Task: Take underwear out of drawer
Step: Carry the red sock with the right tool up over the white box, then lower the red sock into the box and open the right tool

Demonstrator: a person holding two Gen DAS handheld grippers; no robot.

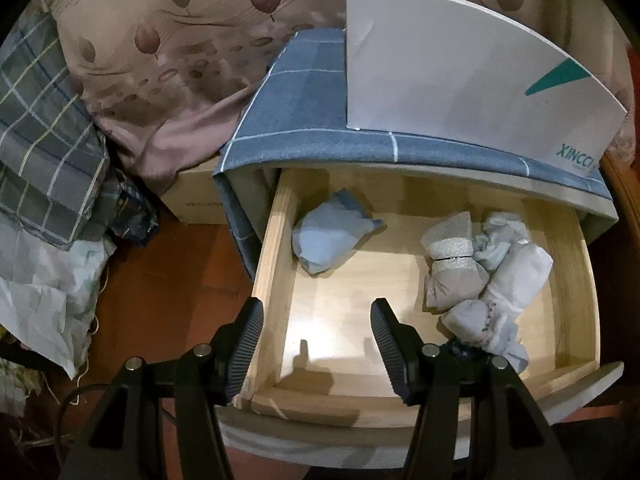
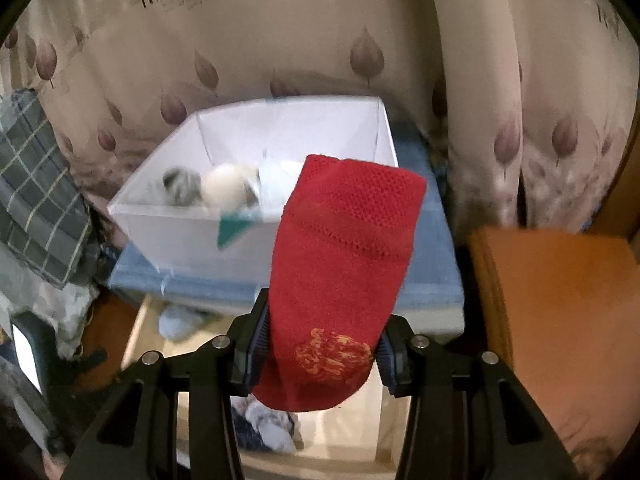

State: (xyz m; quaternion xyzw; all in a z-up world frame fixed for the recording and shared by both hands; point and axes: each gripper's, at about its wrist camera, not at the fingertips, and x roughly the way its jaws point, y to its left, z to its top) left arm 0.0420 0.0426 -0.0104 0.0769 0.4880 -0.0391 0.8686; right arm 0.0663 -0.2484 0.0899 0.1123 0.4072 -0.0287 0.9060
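Holding red garment (image 2: 340, 272) pinched in right hand-held gripper (image 2: 320, 350), above open drawer (image 1: 276, 248), before white box (image 2: 192, 224). Left hand-held gripper (image 1: 316, 344) hanging spread, empty. You are risking slip: grip low, bulk flopping free. Pale bundles (image 1: 480, 272) remaining inside drawer.

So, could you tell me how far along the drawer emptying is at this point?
Done: a few rolled items already lie in the white box on the cabinet. In hand: the right gripper is clamped on a red garment, held above the open drawer. Left: a light blue bundle and a pale pile remain inside; the left gripper hangs open, empty.
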